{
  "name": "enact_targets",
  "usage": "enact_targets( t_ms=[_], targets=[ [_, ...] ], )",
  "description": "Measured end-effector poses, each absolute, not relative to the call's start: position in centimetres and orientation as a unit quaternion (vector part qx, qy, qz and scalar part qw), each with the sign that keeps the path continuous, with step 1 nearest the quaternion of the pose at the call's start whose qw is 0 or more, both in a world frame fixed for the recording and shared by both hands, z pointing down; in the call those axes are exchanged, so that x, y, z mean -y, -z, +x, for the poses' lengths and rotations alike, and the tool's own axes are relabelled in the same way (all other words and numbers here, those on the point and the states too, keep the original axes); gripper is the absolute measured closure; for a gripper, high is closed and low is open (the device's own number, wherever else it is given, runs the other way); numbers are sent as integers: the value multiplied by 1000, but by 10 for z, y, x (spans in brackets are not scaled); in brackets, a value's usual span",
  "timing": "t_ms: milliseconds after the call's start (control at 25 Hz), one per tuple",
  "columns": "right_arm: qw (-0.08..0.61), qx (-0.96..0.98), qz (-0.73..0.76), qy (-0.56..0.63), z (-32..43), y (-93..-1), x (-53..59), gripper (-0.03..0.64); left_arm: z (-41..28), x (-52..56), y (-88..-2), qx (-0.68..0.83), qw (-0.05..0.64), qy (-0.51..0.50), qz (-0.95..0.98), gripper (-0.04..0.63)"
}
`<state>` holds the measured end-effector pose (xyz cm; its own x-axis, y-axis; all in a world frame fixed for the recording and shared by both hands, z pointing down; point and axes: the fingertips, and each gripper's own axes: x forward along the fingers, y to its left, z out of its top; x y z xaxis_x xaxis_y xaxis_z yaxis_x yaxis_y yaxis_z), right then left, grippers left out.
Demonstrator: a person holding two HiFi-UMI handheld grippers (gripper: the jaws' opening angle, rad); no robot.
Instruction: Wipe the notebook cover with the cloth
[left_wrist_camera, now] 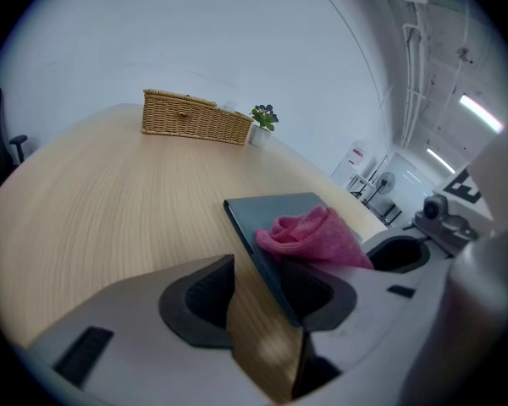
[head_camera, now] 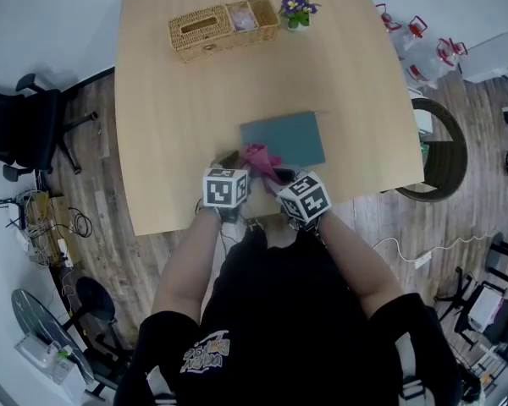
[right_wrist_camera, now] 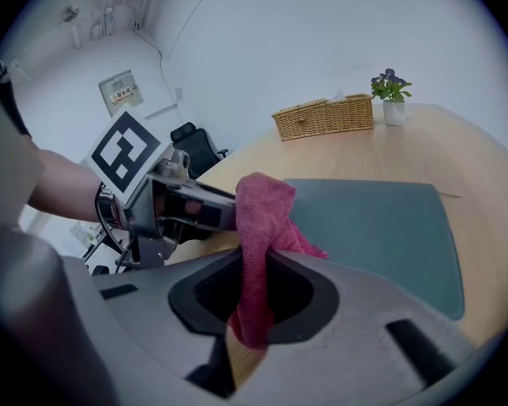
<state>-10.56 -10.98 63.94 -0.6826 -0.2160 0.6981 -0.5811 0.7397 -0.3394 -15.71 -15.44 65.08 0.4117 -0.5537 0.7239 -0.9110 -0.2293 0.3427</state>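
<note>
A teal-grey notebook [head_camera: 288, 136] lies flat on the wooden table [head_camera: 178, 134], near its front edge. A pink cloth [head_camera: 258, 156] is bunched over the notebook's near left corner. My right gripper [head_camera: 275, 176] is shut on this cloth [right_wrist_camera: 262, 210], which hangs pinched between the jaws above the notebook [right_wrist_camera: 381, 227]. My left gripper [head_camera: 230, 163] sits at the same corner with its jaws open. In the left gripper view the notebook's edge [left_wrist_camera: 271, 214] runs along the right jaw, with bare wood showing in the gap of the left gripper [left_wrist_camera: 267, 290]. The cloth [left_wrist_camera: 309, 235] lies just beyond.
A wicker basket [head_camera: 220, 28] and a small flower pot [head_camera: 298, 8] stand at the table's far edge. A black office chair [head_camera: 21, 129] is off to the left, a round dark table [head_camera: 440, 155] to the right. The left gripper [right_wrist_camera: 178, 205] appears close beside the cloth.
</note>
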Motion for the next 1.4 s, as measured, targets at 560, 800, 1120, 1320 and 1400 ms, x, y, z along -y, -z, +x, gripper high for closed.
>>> enact_targets(
  t_ms=[560,800,1120,1320,1400],
  targets=[
    [285,873,232,-321,-79,-622,126,546,-157,155,-651,487,387,-234,748,434],
    [296,878,269,-264,-64,-605,174,546,-157,155,-651,487,388,-232,747,436],
    [351,876,301,-137,-51,-585,250,546,-155,154,-650,487,389,-233,747,437],
    [406,865,295,-22,-57,-582,283,546,-155,156,-651,487,389,-231,747,437],
    [428,859,279,16,-63,-588,286,546,-155,156,-651,487,388,-232,747,437]
  ],
)
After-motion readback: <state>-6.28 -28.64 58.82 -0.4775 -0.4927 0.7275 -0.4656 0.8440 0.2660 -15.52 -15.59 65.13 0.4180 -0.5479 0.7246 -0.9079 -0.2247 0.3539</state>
